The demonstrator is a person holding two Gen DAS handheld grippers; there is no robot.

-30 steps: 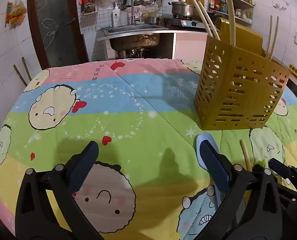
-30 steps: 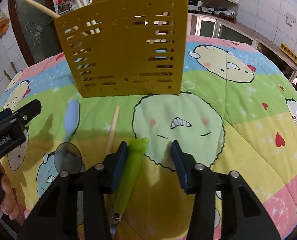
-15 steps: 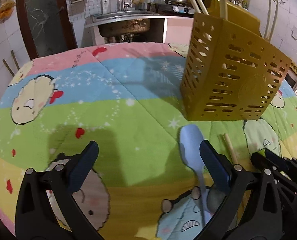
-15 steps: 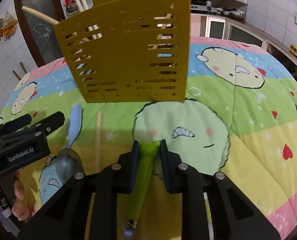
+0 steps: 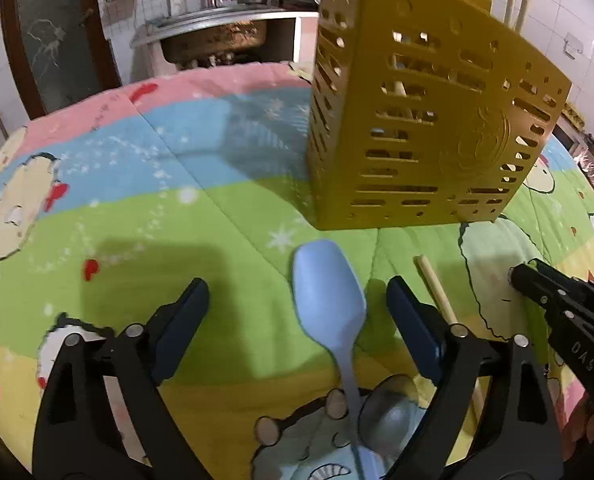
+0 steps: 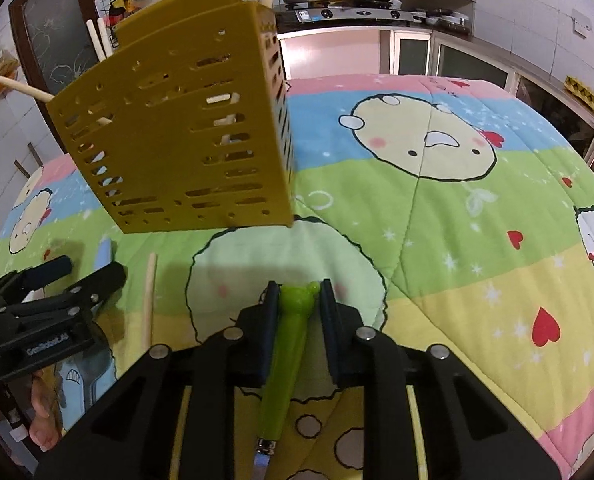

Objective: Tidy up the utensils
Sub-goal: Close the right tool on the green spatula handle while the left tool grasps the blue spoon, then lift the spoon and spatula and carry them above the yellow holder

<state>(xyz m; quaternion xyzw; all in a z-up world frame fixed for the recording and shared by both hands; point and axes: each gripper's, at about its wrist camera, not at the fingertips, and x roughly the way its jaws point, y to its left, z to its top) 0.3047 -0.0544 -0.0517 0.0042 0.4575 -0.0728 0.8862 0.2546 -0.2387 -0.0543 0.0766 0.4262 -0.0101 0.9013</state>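
A yellow slotted utensil holder [image 5: 429,128] stands on the cartoon blanket with several chopsticks in it; it also shows in the right wrist view [image 6: 177,144]. My left gripper [image 5: 297,304] is open, with its fingers on either side of a light blue spoon [image 5: 329,304] that lies on the blanket. A metal spoon [image 5: 389,416] lies just behind it. A loose chopstick [image 5: 441,300] lies to the right. My right gripper [image 6: 297,300] is shut on a green-handled utensil [image 6: 293,340] and holds it in front of the holder.
The blanket [image 6: 457,240] covers the whole table. The left gripper shows at the left of the right wrist view [image 6: 49,292]. The right gripper shows at the right edge of the left wrist view [image 5: 557,304]. A kitchen counter with a stove [image 6: 345,12] and a sink [image 5: 217,36] lies behind.
My right gripper has closed on the green handle and lifted it. My left gripper has moved right and forward, so the blue spoon now lies between its open fingers.
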